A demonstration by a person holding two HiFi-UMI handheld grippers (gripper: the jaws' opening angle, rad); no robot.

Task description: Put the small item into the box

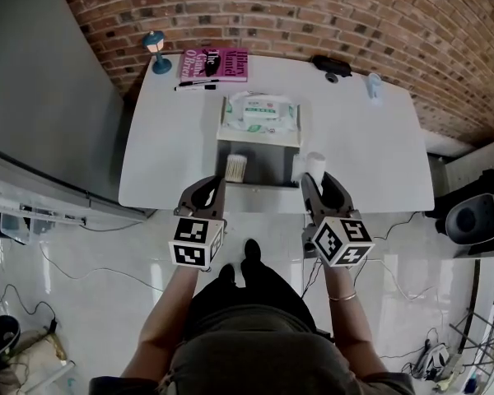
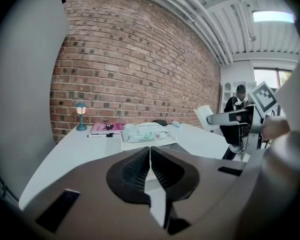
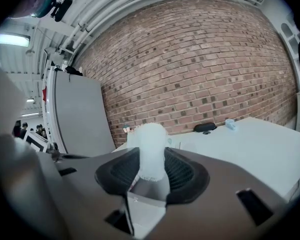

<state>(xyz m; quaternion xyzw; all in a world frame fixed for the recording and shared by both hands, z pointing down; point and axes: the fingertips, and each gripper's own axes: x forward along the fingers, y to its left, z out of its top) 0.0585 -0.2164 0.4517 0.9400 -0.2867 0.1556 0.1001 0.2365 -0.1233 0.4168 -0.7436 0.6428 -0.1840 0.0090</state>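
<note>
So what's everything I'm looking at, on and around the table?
Table: one, white, by the brick wall.
Box: one, grey, at the table's near edge.
Wipes pack: one, white and green, on the box's top.
Tub: one, pale, inside the box, left.
Book: one, pink, far edge.
Pen: at least one, black, beside the book.
Lamp: one, teal, far left corner.
Case: one, black, far edge.
Chair: one, black, right of the table.
Small item: one, white, gripped in the right tool.
Left tool: one, dark, shut, empty.
Right tool: one, dark, shut on the small item.
</note>
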